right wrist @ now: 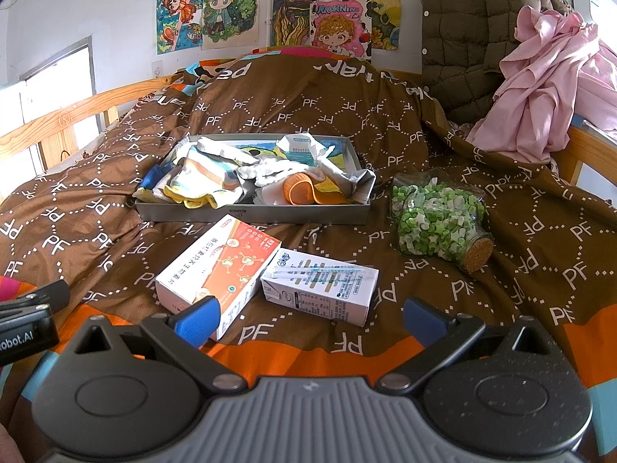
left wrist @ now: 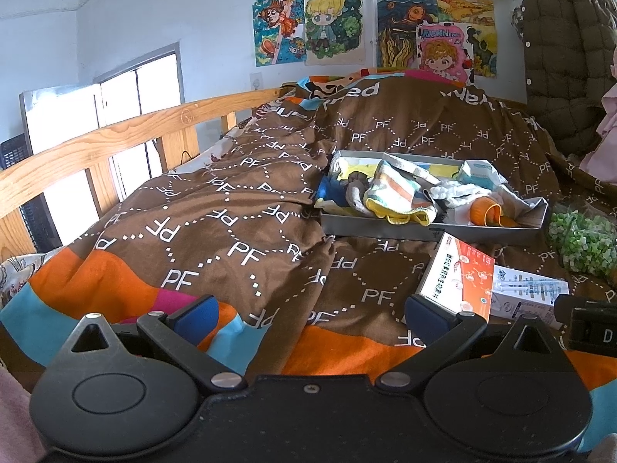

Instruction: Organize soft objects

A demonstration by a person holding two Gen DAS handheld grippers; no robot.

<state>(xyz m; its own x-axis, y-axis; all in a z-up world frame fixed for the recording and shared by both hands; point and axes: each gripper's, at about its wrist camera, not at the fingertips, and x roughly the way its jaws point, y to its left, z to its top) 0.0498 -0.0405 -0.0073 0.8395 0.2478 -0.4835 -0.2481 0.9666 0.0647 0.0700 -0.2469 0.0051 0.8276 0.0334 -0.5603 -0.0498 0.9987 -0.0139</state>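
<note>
A grey tray [right wrist: 250, 214] sits mid-bed, also in the left wrist view [left wrist: 424, 229]. It holds soft things: a striped cloth with yellow trim [right wrist: 200, 181] [left wrist: 397, 195], a white fluffy piece [right wrist: 270, 169], an orange item [right wrist: 299, 191] [left wrist: 486, 212] and a tissue pack [right wrist: 300, 148]. My left gripper [left wrist: 310, 314] is open and empty over the quilt, well short of the tray. My right gripper [right wrist: 308, 314] is open and empty near the bed's front edge, just behind two boxes.
An orange-white box [right wrist: 216, 270] [left wrist: 459, 276] and a white carton [right wrist: 320, 285] lie before the tray. A corked jar of green-white bits [right wrist: 439, 223] lies to the right. A wooden rail [left wrist: 115, 135] runs left. A quilted coat [right wrist: 470, 31] and pink cloth [right wrist: 540, 77] are back right.
</note>
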